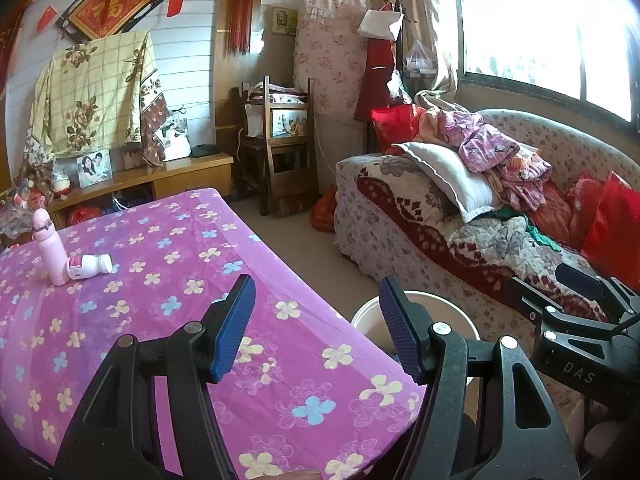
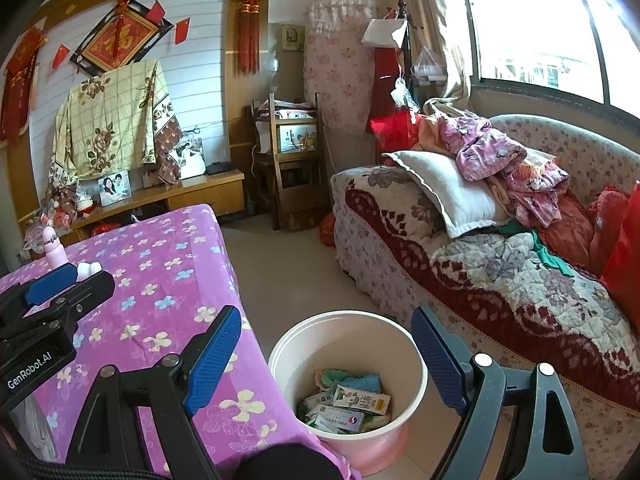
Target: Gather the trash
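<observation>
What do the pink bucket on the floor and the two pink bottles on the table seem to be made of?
The bucket looks like smooth, slightly glossy plastic: thin even rim, uniform colour. The tall bottle and the small lying bottle also look plastic, with a soft sheen and moulded shapes, though the tall bottle could be coated metal.

Daylight pours in through the window (image 1: 540,28) at two o'clock, blown out to pure white glare, leaving the room bright and sharp, while fisheye bending curves walls and black vignette eats corners at ten and four o'clock.
</observation>
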The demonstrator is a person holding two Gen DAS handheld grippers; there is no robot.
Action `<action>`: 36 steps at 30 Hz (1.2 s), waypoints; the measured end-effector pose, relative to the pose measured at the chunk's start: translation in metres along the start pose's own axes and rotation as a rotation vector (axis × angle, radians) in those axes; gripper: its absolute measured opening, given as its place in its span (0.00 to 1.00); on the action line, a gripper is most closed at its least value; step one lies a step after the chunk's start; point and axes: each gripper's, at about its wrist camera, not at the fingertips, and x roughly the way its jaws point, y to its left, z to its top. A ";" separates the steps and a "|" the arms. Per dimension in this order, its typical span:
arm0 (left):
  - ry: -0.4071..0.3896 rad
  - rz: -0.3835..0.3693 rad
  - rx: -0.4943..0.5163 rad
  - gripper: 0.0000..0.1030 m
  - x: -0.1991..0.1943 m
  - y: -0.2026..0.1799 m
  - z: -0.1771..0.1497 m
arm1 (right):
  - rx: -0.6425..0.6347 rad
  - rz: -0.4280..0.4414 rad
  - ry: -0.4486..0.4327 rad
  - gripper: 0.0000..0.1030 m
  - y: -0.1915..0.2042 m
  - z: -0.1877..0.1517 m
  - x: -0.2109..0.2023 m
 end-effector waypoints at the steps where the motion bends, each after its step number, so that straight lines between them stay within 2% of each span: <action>1: 0.001 -0.001 0.001 0.61 0.000 0.000 0.000 | 0.000 0.000 0.001 0.83 0.000 0.000 0.000; 36: 0.010 -0.004 -0.002 0.61 0.002 0.002 -0.004 | 0.000 -0.001 0.011 0.83 0.000 -0.001 0.001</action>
